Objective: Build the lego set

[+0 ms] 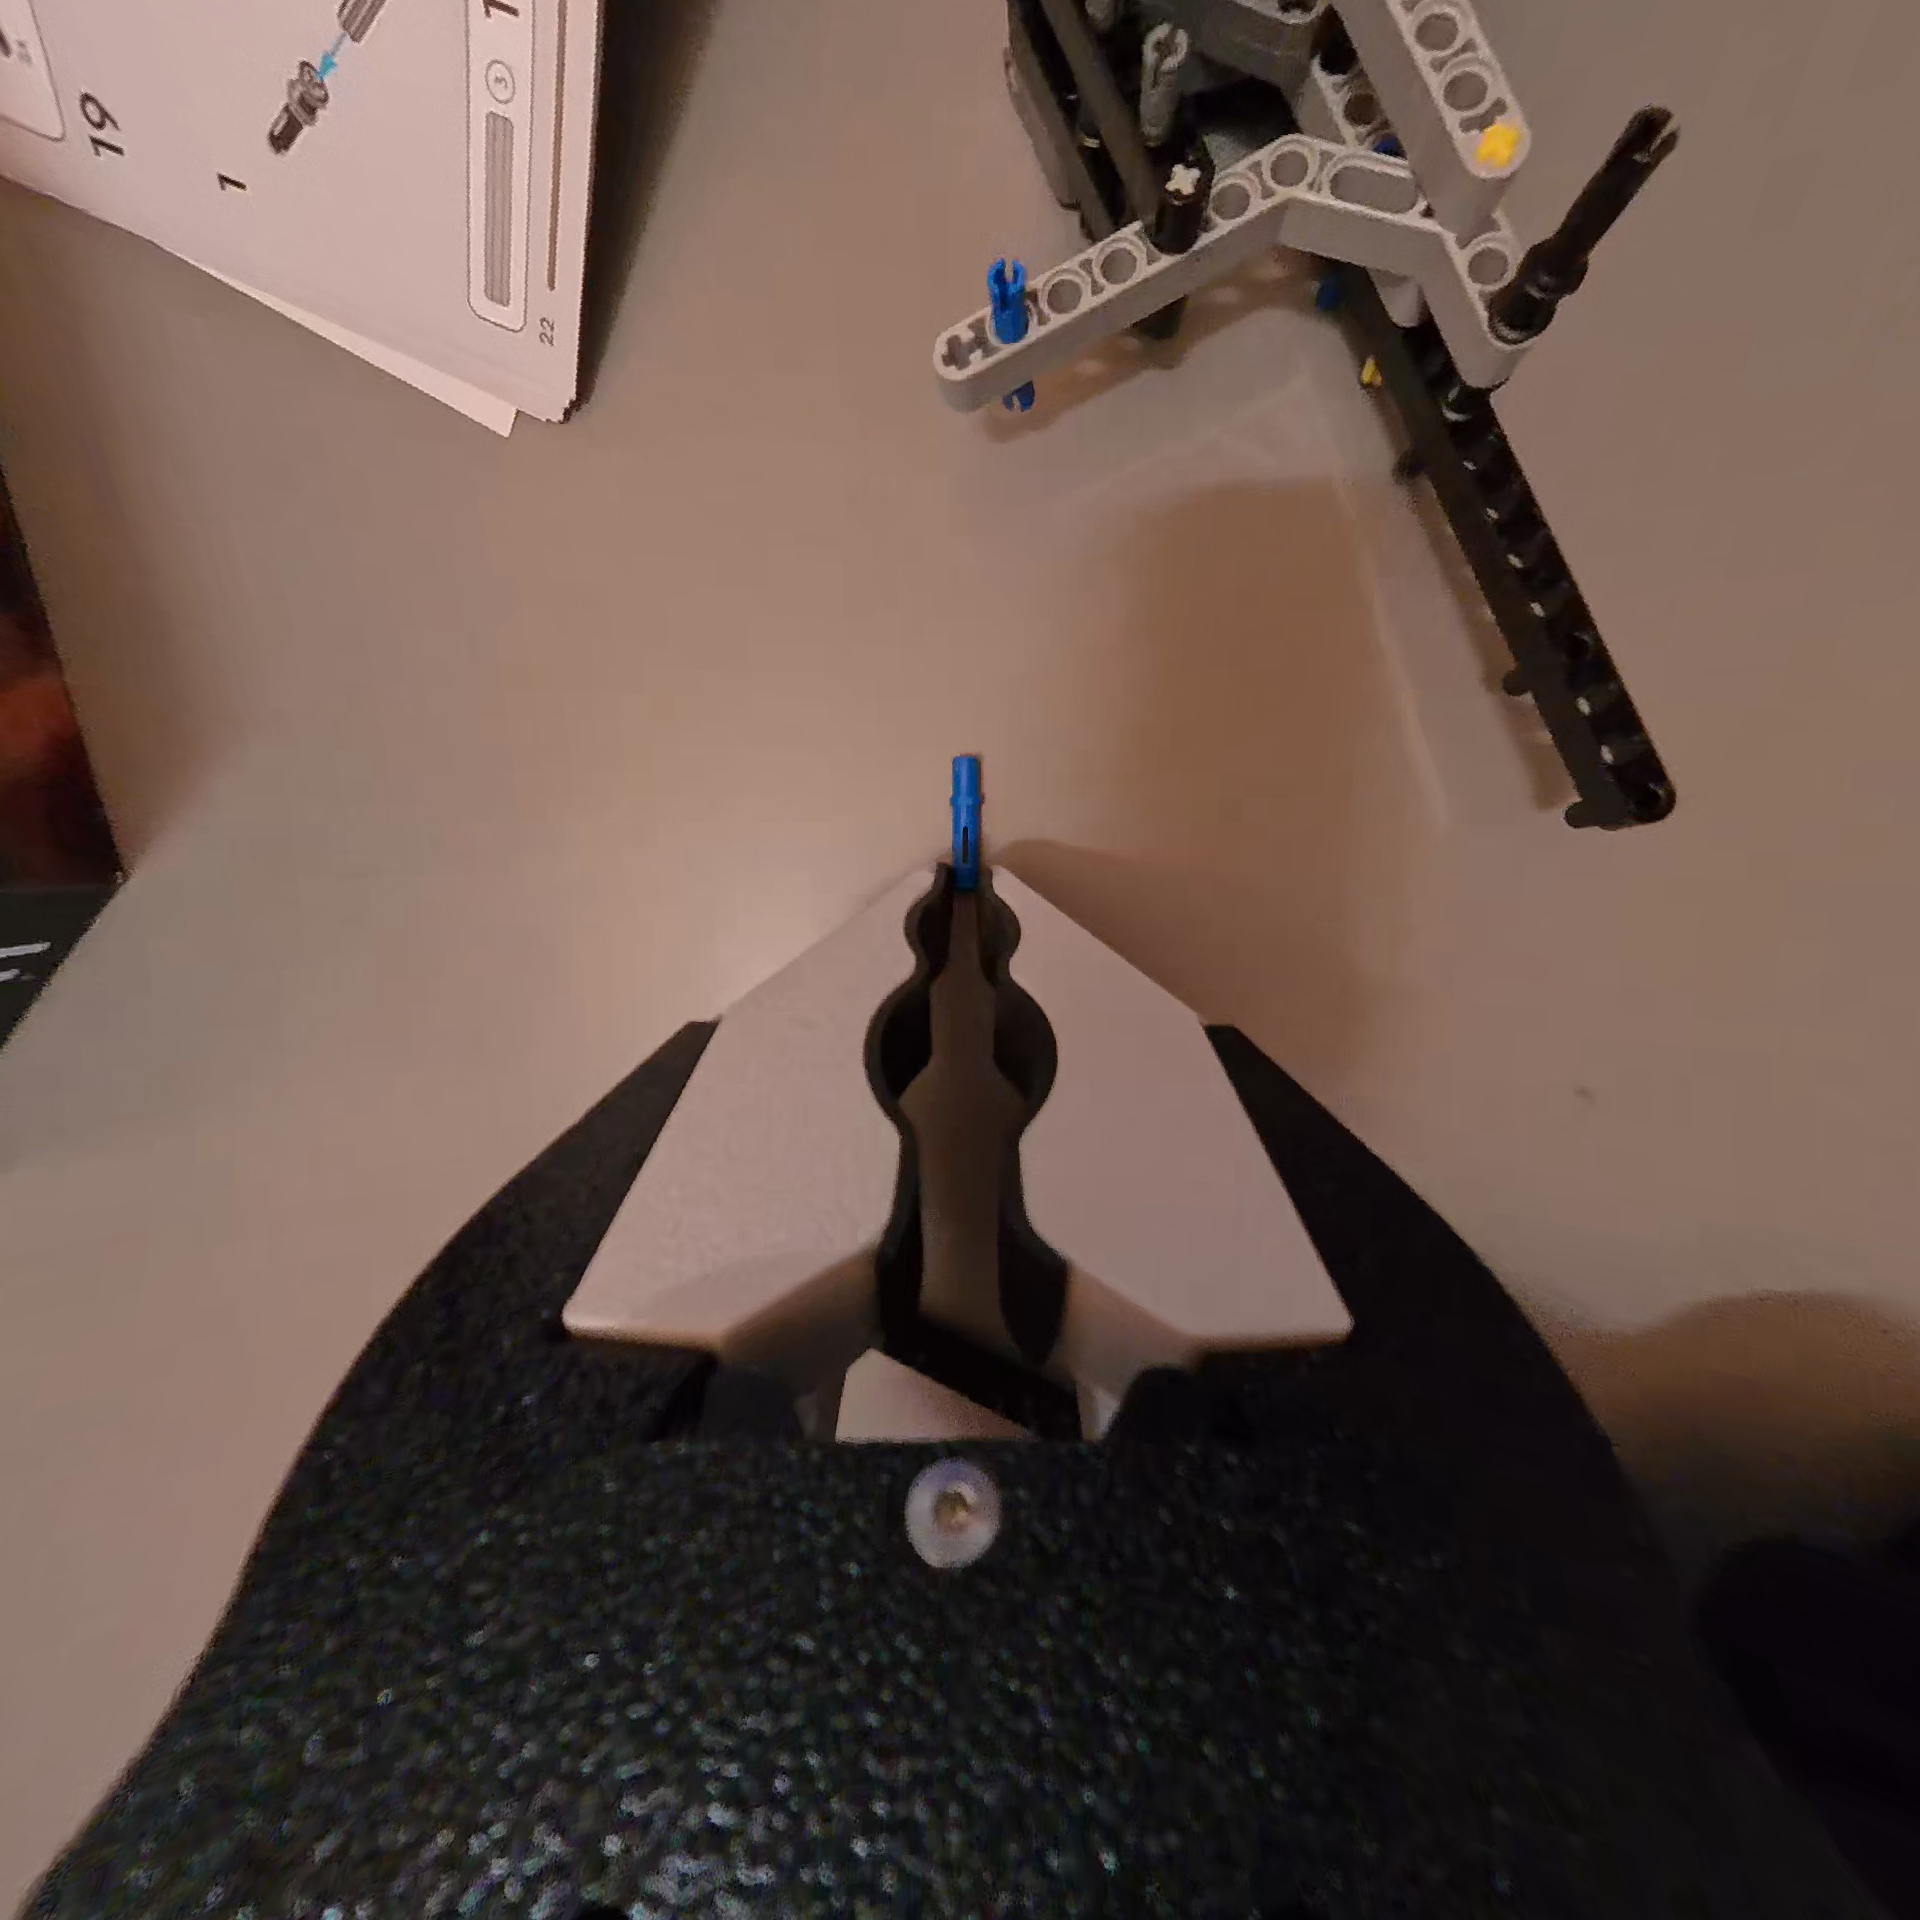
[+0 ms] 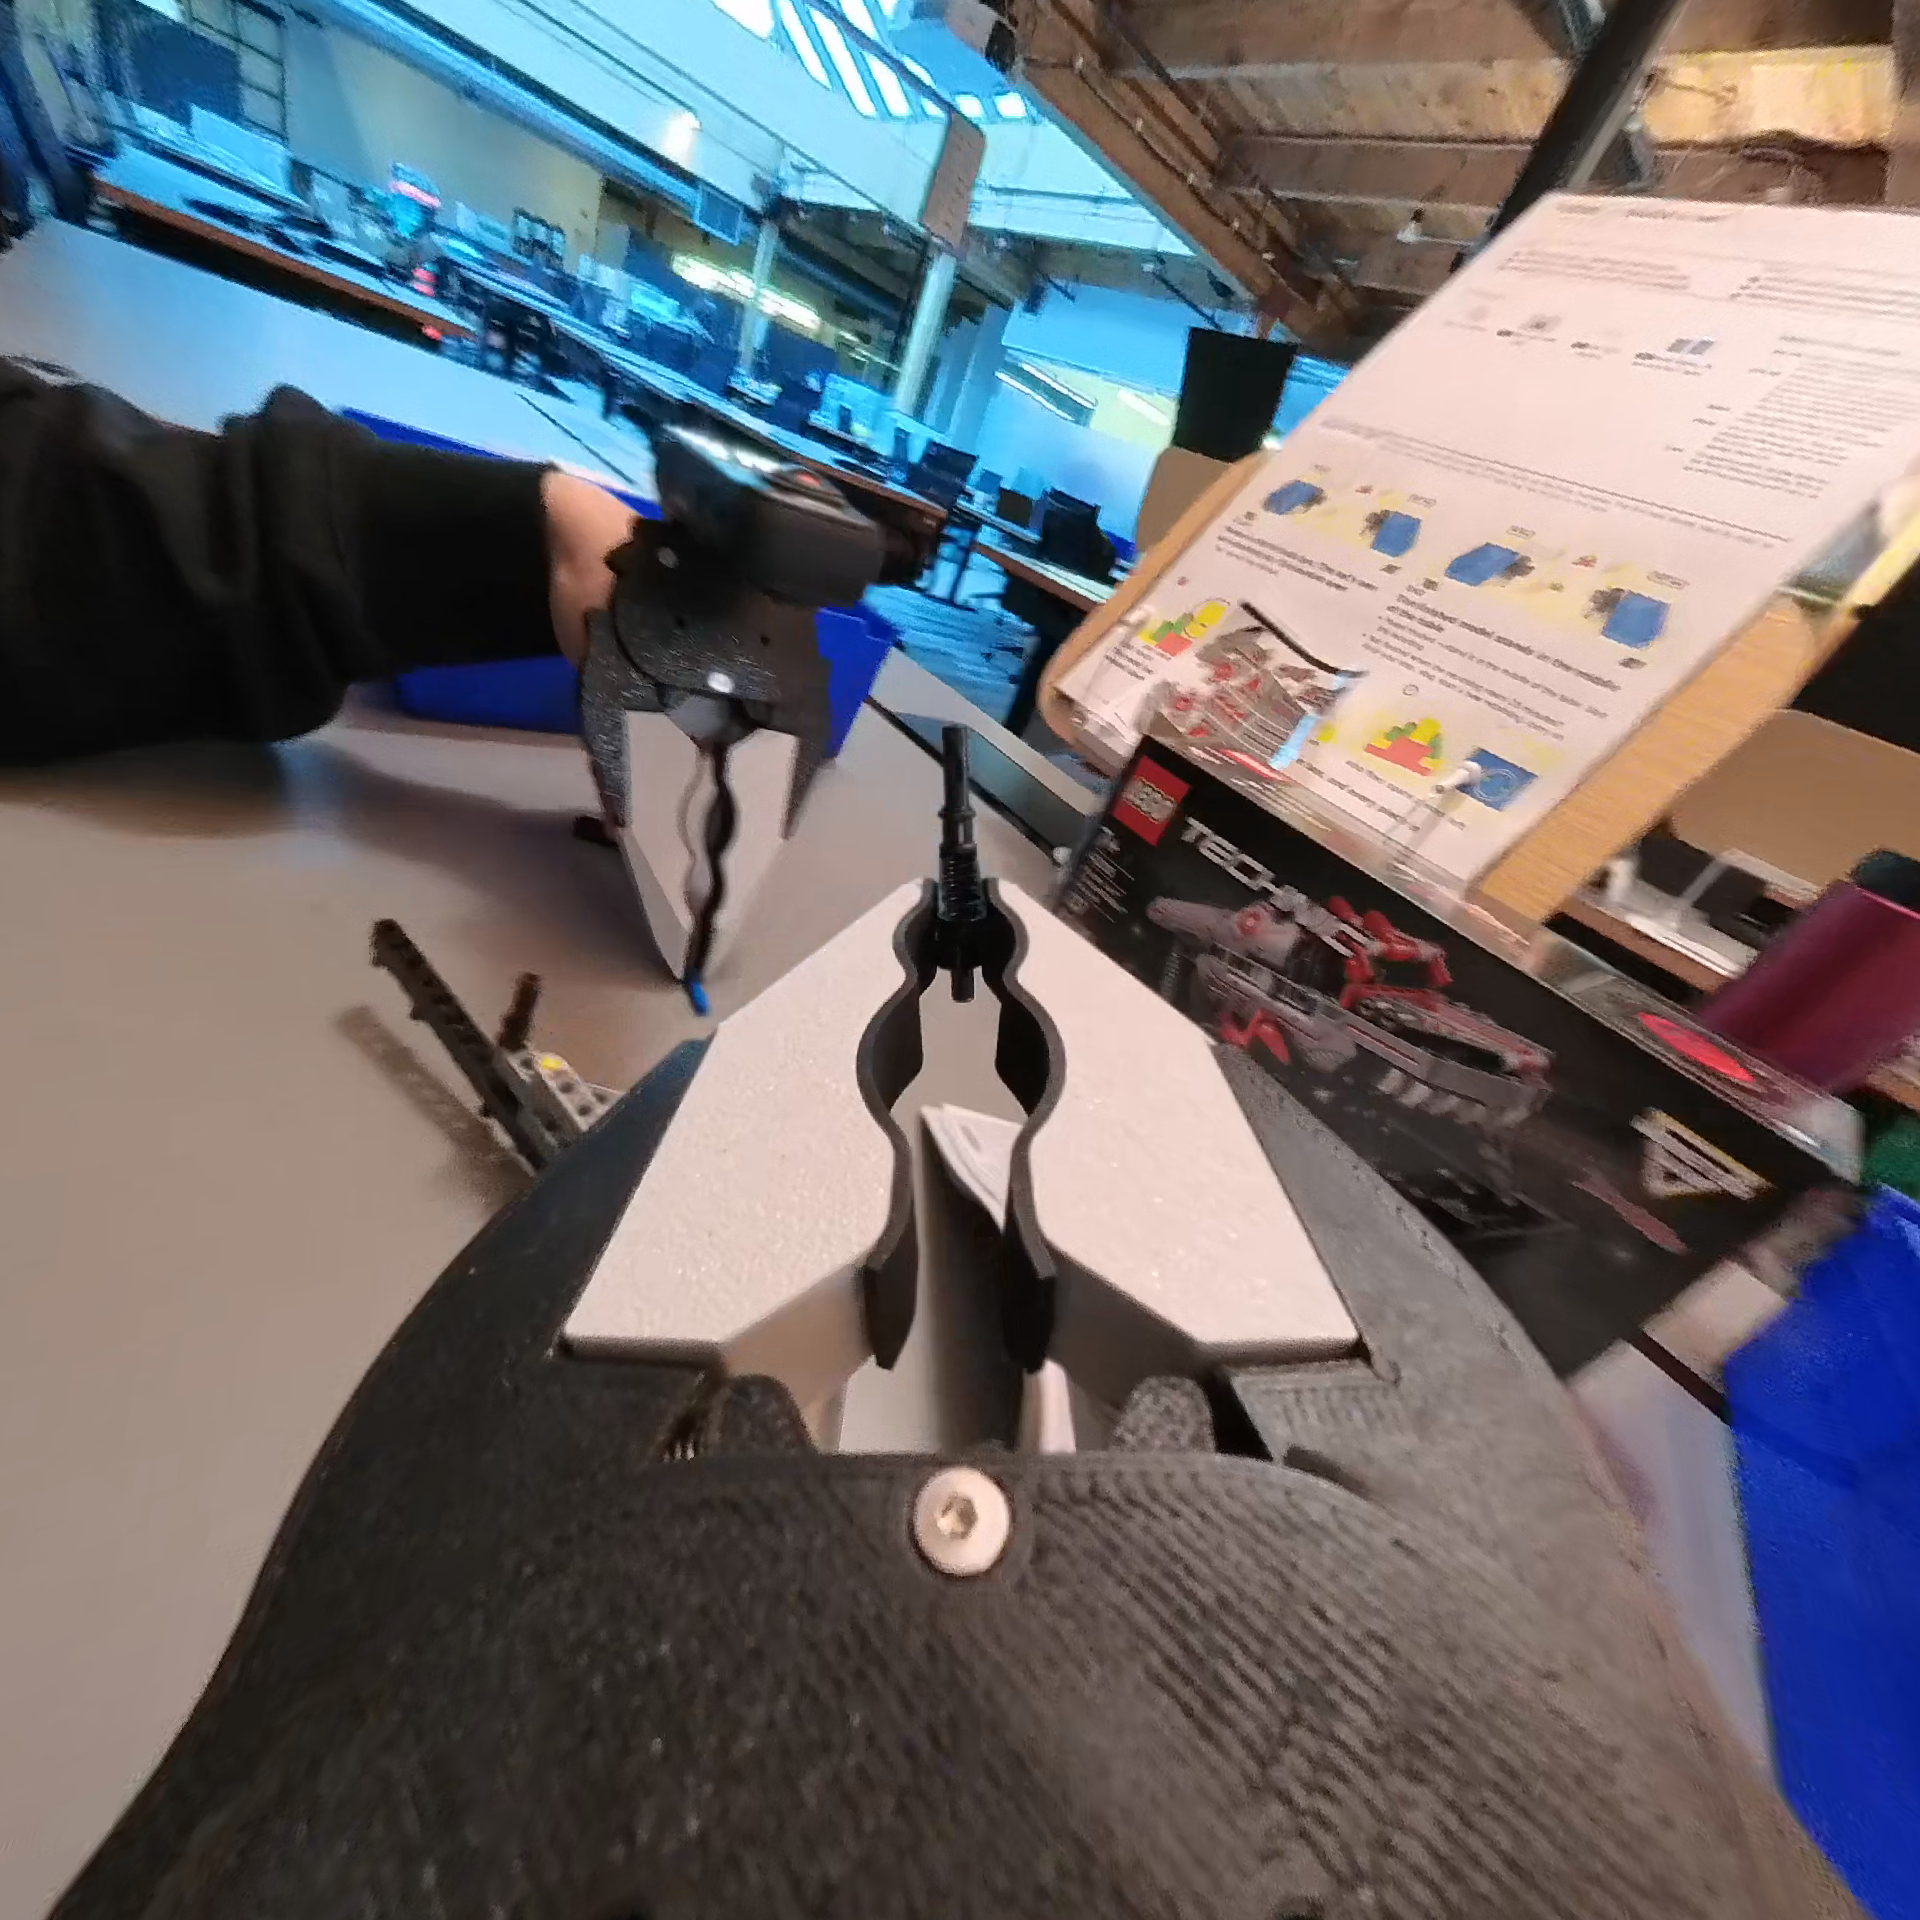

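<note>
left wrist view shows the left gripper [image 1: 966, 878] with its fingers clenched on a small blue pin [image 1: 966, 821], which sticks out past the tips above the bare tabletop [image 1: 520, 727]. the half-built model [image 1: 1340, 208], grey beams on a long black beam, lies ahead and to the right, well apart from the pin. a second blue pin [image 1: 1006, 301] already sits near the end of the model's grey angled beam [image 1: 1143, 270]. the instruction booklet [image 1: 343, 177] lies open at the upper left.

right wrist view has the right gripper [image 2: 961, 935] grasping a black axle piece with a spring [image 2: 958, 862], held upright between the finger tips. the left gripper [image 2: 694, 961] shows farther off, tip down over the tabletop with the pin at its end, a dark sleeve [image 2: 229, 561] behind it.

the step in hand looks like a sub-assembly: joining the pin to the axle piece, or seating it in the model. i cannot tell which. the next move calls for lining the pin up with a hole and pressing straight in; a skewed push could twist the pin out of the grip.

the set's box [image 2: 1382, 997], an upright sheet of instructions [image 2: 1507, 540] and a blue bin [image 2: 1839, 1507] crowd the right side, none lying between the grippers.
</note>
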